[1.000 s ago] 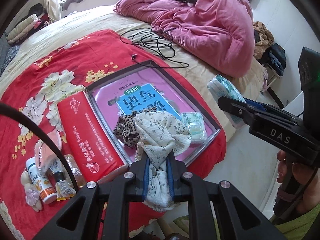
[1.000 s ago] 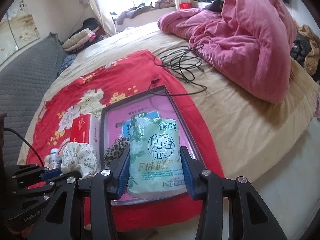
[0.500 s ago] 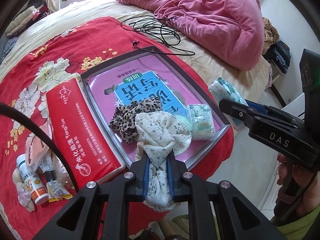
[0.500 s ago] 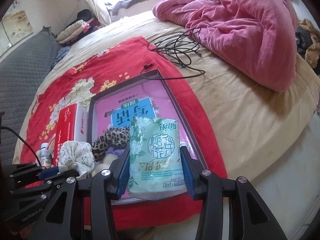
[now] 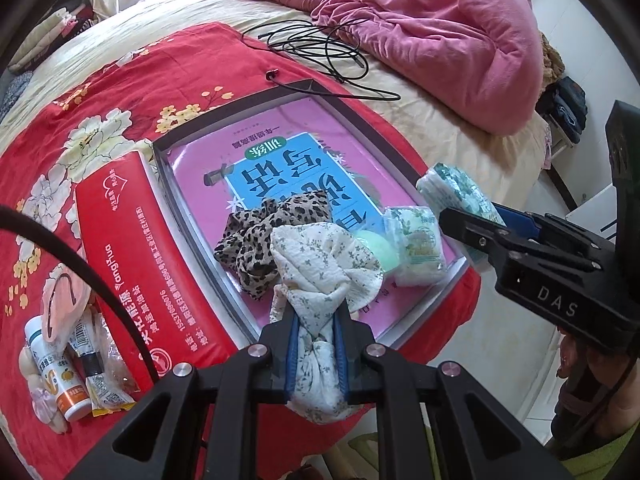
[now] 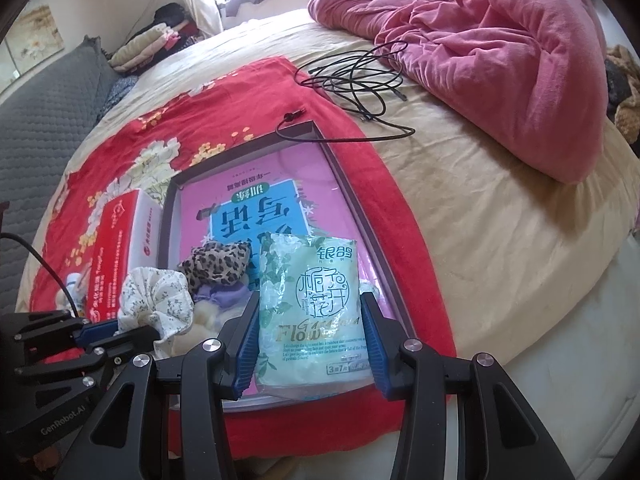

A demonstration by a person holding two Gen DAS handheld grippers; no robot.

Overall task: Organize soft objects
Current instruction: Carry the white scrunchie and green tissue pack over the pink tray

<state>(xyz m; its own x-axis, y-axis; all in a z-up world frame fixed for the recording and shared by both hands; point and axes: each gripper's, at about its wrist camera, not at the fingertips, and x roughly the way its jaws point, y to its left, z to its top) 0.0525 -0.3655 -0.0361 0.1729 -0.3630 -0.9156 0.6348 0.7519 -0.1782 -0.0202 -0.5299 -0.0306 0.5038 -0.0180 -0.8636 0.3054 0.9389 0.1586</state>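
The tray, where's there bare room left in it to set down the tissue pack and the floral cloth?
The far half of the tray, between its far rim and the leopard scrunchie, shows only the pink book cover. The near end is crowded: the scrunchie, a small tissue packet and a green ball cluster there.

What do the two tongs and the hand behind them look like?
Both tongs, left and right, are black angular frames with silver bolts and blue ribbed finger pads. One body is marked "DAS", another "GenRobot.AI". A black cable curves past the left one. The right hand shows a yellow-green sleeve.
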